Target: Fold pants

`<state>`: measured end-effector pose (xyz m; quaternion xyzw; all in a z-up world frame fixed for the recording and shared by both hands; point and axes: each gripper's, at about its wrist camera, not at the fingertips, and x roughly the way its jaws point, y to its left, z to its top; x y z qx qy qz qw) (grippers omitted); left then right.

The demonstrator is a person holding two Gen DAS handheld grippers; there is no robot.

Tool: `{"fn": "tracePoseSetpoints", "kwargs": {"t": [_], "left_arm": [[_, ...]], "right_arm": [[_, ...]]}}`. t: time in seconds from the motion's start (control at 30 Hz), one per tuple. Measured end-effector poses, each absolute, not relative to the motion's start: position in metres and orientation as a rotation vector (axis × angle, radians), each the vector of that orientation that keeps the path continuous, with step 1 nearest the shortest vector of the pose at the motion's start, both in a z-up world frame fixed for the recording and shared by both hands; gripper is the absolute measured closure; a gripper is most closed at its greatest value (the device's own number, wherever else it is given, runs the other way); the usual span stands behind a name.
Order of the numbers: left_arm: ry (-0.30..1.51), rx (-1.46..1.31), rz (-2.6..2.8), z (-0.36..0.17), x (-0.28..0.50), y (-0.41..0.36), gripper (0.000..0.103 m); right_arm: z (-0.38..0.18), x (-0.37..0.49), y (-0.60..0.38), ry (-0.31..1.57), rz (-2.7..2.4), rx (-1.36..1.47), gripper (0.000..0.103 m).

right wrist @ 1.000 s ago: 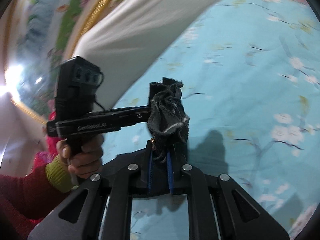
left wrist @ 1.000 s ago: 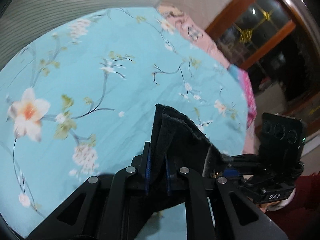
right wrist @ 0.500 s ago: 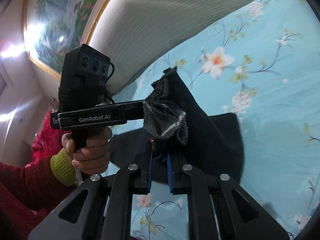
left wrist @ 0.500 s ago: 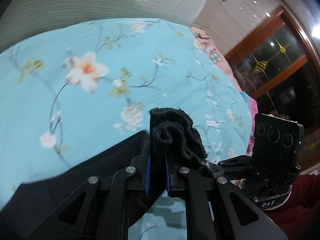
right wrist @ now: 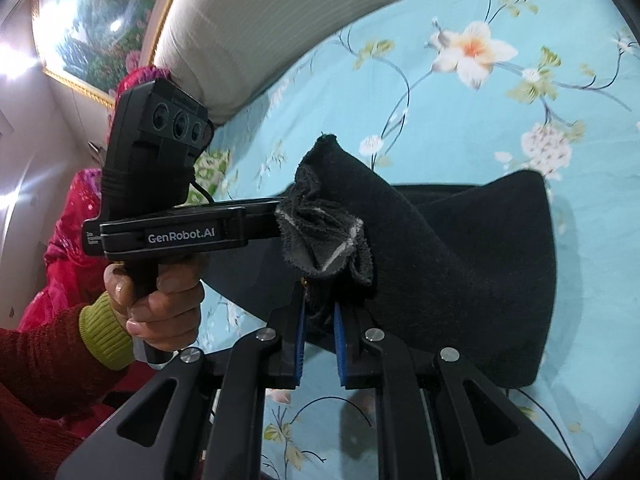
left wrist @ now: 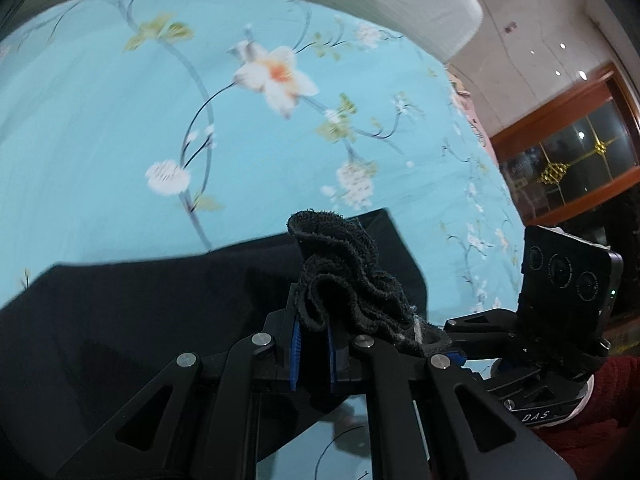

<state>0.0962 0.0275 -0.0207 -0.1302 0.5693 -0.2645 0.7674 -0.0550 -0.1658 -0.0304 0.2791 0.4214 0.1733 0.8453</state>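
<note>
The black pants (left wrist: 132,312) hang and drape over the blue floral bedsheet (left wrist: 120,128). My left gripper (left wrist: 312,340) is shut on a bunched, ruffled edge of the pants (left wrist: 340,272). My right gripper (right wrist: 320,336) is shut on the other bunched edge (right wrist: 324,232), with the dark cloth (right wrist: 472,264) spreading to the right of it. The two grippers are side by side and close: the right one shows in the left wrist view (left wrist: 444,340), the left one in the right wrist view (right wrist: 280,220), each pinching the cloth.
A white ribbed headboard cushion (right wrist: 248,36) runs along the far edge of the bed. A framed painting (right wrist: 96,20) hangs behind it. A wood-framed window (left wrist: 572,164) is at the right. The person's hand in a red sleeve (right wrist: 160,300) holds the left gripper.
Both grippers have swung with the pants edge toward the headboard side. More of the black cloth now lies spread under and beside the grippers. Both stay shut on the cloth.
</note>
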Motion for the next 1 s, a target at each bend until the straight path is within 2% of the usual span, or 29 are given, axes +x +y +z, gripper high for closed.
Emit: {"fn": "tracePoseSetpoints", "kwargs": {"t": [0.23,0.4,0.5,0.57,0.63,1.0], "left_arm": [[1.274,-0.324,-0.482,-0.044,0.088,0.043,0.095],[1.280,-0.378,-0.406,-0.049,0.076,0.059,0.092],[1.262,-0.420,-0.354,-0.045,0.065,0.074,0.081],[1.237,-0.453,-0.329,-0.040,0.055,0.086,0.068],[1.215,-0.489,-0.304,-0.037,0.046,0.099,0.063],[1.152,-0.645,-0.171,-0.028,-0.001,0.159,0.061]], "right_arm": [[-0.047,-0.044,-0.153,0.968,0.365,0.538,0.086],[-0.050,-0.039,-0.140,1.014,0.364,0.503,0.075],[-0.049,-0.037,-0.135,1.028,0.375,0.497,0.069],[-0.047,-0.036,-0.130,1.031,0.380,0.481,0.069],[-0.044,-0.035,-0.127,1.032,0.404,0.483,0.069],[-0.026,-0.015,-0.091,1.026,0.508,0.422,0.069]]}}
